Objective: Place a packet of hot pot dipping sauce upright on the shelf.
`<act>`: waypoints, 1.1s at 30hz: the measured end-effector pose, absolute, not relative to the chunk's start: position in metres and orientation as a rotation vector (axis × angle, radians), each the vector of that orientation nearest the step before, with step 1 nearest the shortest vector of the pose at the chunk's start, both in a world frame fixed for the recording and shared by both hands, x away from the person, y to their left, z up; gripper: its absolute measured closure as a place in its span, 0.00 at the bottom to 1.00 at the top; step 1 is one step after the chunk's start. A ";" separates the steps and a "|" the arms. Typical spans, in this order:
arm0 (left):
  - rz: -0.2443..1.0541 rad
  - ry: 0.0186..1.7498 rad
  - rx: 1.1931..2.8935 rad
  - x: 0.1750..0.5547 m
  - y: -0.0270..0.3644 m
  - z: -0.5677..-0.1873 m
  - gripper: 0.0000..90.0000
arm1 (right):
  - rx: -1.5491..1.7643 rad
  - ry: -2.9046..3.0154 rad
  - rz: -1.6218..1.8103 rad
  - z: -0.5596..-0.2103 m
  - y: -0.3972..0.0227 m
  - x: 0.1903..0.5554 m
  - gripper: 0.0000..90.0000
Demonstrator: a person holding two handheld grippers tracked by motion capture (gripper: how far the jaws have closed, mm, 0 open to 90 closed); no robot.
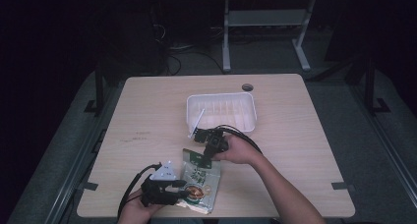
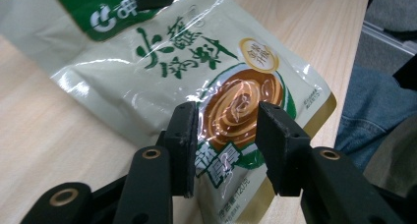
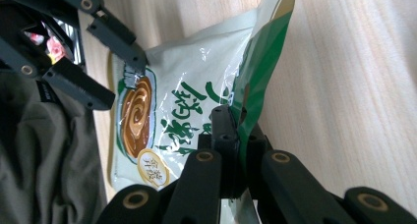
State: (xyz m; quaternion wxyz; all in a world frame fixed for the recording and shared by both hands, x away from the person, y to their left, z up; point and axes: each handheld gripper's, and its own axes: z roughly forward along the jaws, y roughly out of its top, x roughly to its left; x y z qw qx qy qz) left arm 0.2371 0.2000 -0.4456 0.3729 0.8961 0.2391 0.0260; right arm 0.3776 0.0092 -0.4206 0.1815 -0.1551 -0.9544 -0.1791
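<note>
Lying at the near edge of the wooden table [image 1: 147, 116], a little right of its middle, is a glossy snack pouch [image 1: 199, 181], cream and green with a brown swirl printed on its front. Its bottom end almost reaches the table's near edge, and its green top end points away toward the far side.

Nearest to me, the left gripper [image 2: 227, 135] sits at the pouch's lower left side, held low over the tabletop. Its two black jaws stand apart with a clear gap between them, and the pouch's printed swirl shows through that gap; the pads are not pressing on the film. From the right gripper view the same gripper [image 3: 115, 69] is seen with both jaws splayed beside the pouch's swirl end.

A little farther in, the right gripper [image 3: 236, 135] has its jaws pressed together on the green top strip of the pouch, pinching the film so that this end lifts off the wood and folds upward. In the high view that gripper [image 1: 205, 157] meets the pouch's far end, with the hand [image 1: 239, 149] behind it.

Beyond both hands, toward the middle of the table, stands a white plastic tray [image 1: 248, 100], apart from the pouch. A small round hole [image 1: 247, 87] sits by the far edge.
</note>
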 end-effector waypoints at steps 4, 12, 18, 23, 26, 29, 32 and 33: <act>0.108 0.639 2.289 0.238 0.206 -0.443 0.62 | -0.462 -2.681 -0.535 -0.413 0.004 0.376 0.99; 0.144 0.674 2.255 0.239 0.220 -0.441 0.58 | -0.489 -2.655 -0.600 -0.396 -0.006 0.370 0.99; 0.172 0.689 2.241 0.239 0.227 -0.440 0.53 | -0.519 -2.661 -0.645 -0.382 -0.016 0.362 0.99; 0.182 0.698 2.232 0.239 0.231 -0.438 0.52 | -0.554 -2.646 -0.688 -0.369 -0.027 0.355 0.99; 0.191 0.712 2.224 0.240 0.233 -0.439 0.51 | -0.564 -2.642 -0.719 -0.361 -0.032 0.349 0.99; 0.193 0.720 2.218 0.240 0.234 -0.439 0.51 | -0.571 -2.645 -0.737 -0.351 -0.037 0.343 0.99; 0.195 0.727 2.218 0.240 0.235 -0.440 0.50 | -0.577 -2.666 -0.745 -0.341 -0.042 0.336 0.99; 0.197 0.729 2.219 0.240 0.235 -0.440 0.50 | -0.585 -2.673 -0.750 -0.337 -0.043 0.333 0.99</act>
